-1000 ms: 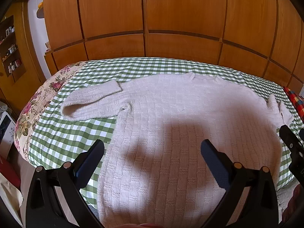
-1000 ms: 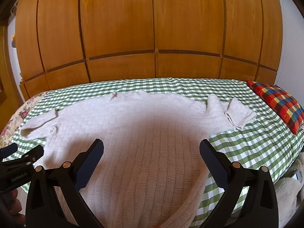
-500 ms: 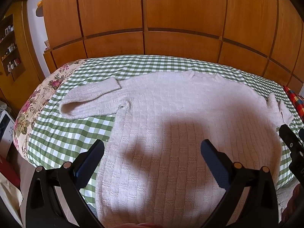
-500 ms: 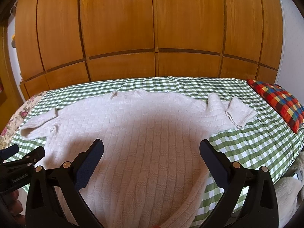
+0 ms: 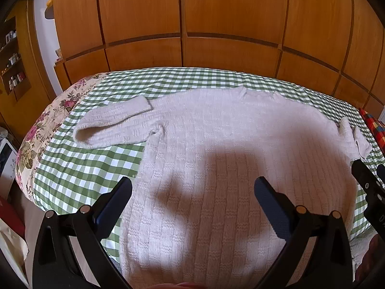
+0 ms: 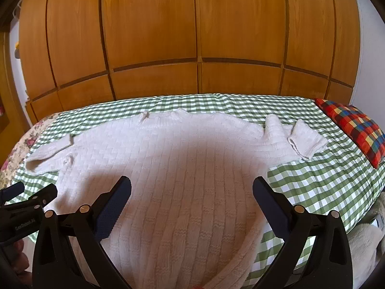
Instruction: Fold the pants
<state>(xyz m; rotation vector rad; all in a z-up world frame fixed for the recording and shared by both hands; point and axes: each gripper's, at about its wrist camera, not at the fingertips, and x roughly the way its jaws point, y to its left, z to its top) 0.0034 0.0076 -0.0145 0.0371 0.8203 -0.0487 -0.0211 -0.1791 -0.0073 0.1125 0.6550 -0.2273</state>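
Well, through my left wrist view, my left gripper (image 5: 192,190) hangs with its two dark-blue ribbed pads spread wide apart, holding nothing, above the lower body of a pale pink chunky-knit sweater (image 5: 216,168). No pants show anywhere; this knit is the garment laid out. It lies flat on a green-and-white checked cotton bedspread (image 5: 79,168), its basket-weave blocks and ribbed columns plain to see. One sleeve (image 5: 115,125) is bent back on itself at the left, cuff pointing toward the neckline. A soft shadow covers the knit between my pads. A cream quilt with pink roses (image 5: 36,139) edges the bed's left side, and glossy orange-brown wooden wardrobe panels (image 5: 182,19) rise behind. My right gripper (image 5: 368,187) pokes in at the right edge.

Next, through my right wrist view, my right gripper (image 6: 192,190) also stands wide apart and empty over the sweater (image 6: 180,163), near its hem. The other sleeve (image 6: 293,139) is folded over near the shoulder, its ribbed cuff open toward me. A red, blue and yellow plaid cushion (image 6: 356,130) rests on the bedspread (image 6: 324,183) at the far right, apart from the sleeve. My left gripper (image 6: 26,193), black plastic, shows at the left edge beside the knit.
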